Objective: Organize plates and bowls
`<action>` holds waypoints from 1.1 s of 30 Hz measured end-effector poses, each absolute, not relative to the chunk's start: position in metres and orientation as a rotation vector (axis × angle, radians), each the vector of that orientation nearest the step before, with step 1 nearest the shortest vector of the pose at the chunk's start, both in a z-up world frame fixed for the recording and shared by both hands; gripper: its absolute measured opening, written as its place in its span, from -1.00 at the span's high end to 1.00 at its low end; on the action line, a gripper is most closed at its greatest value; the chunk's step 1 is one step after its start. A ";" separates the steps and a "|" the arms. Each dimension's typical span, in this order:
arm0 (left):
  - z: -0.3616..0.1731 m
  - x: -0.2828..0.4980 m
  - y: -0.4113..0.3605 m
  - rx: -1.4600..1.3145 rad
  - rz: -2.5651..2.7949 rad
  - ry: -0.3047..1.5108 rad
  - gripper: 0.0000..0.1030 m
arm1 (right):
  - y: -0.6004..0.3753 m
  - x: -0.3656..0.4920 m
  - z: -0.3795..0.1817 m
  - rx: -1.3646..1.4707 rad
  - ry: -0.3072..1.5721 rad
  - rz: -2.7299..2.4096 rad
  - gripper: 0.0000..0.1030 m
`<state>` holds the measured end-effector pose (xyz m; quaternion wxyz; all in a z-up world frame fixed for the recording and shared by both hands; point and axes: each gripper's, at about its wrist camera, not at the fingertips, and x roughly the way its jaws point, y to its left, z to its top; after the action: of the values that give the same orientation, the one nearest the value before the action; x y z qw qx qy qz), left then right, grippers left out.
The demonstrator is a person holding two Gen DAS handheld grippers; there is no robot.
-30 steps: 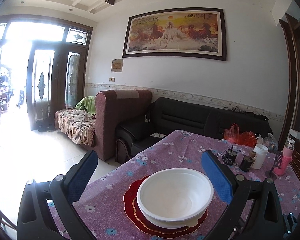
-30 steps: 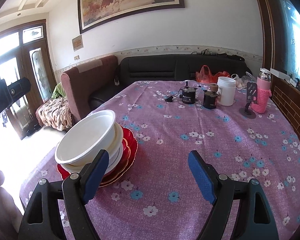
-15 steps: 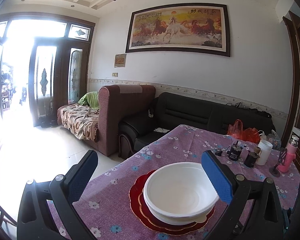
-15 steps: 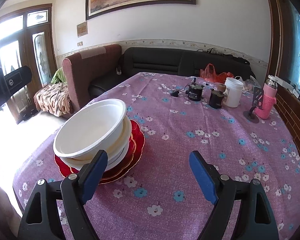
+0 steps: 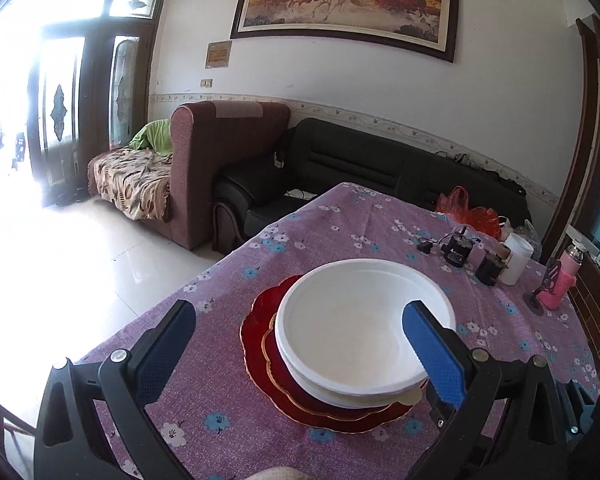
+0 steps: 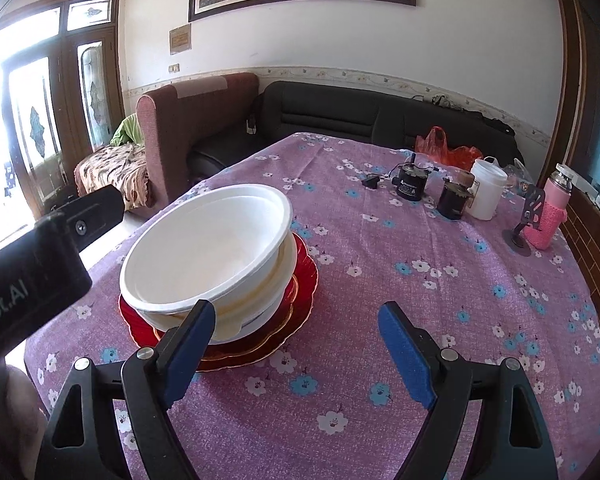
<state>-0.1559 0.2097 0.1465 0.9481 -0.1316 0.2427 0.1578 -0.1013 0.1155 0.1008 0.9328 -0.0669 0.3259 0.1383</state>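
Both tools, left tool (image 5: pixel 298 350) and right tool (image 6: pixel 296 354), gape wide, holding nothing; the tilted top bowl (image 6: pixel 206 248) could slide off the plates (image 6: pixel 300 276) if nudged.

A table (image 6: pixel 380 360) under a purple cloth with blue and white flowers carries a red scalloped plate (image 6: pixel 304 280) near its left edge, with white bowls (image 6: pixel 204 240) stacked on it. Toward the far right corner stand two small dark jars (image 6: pixel 410 184), a white tub (image 6: pixel 486 194), a dark phone stand (image 6: pixel 526 220) and a pink-sleeved bottle (image 6: pixel 550 216). A red plastic bag (image 6: pixel 440 146) lies at the far edge.
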 end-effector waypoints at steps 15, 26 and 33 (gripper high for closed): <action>0.131 -0.146 0.224 -0.280 0.342 0.583 -1.00 | 0.134 -0.091 0.098 -0.169 0.707 0.290 -0.70; 0.129 -0.142 0.232 -0.318 0.346 0.617 -1.00 | 0.140 -0.090 0.102 -0.185 0.696 0.299 -0.70; 0.135 -0.141 0.237 -0.322 0.373 0.604 -1.00 | 0.133 -0.096 0.107 -0.173 0.696 0.313 -0.70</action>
<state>-0.1408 0.2369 0.1349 0.9251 -0.1568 0.2942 0.1820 -0.0963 0.1327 0.1066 0.9245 -0.0843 0.3391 0.1523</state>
